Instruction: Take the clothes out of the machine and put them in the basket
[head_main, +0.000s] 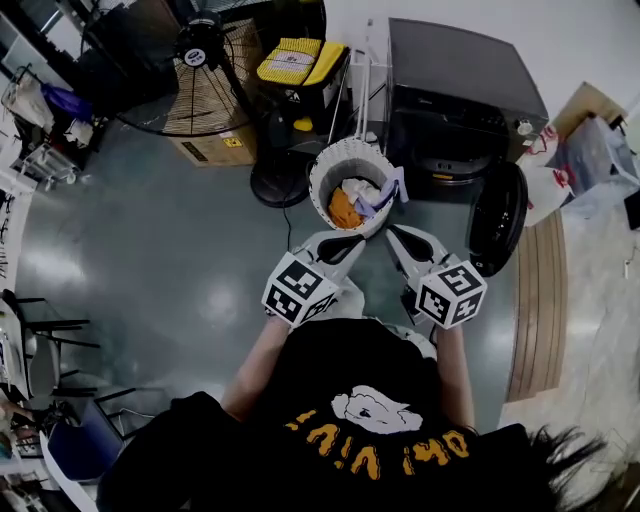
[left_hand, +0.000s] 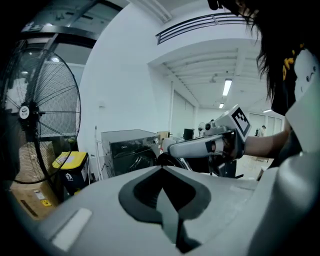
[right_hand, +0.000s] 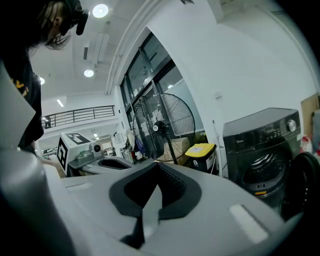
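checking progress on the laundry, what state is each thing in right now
washing machine door, swung open
basket, upright, with clothes inside
left gripper, shut, nothing between its jaws
right gripper, shut, nothing between its jaws

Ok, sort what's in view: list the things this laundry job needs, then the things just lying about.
Job: washing machine, its open door, basket, clothes in it.
Lying about: fan, yellow-lidded bin, cardboard box, bags.

No legible text or labels
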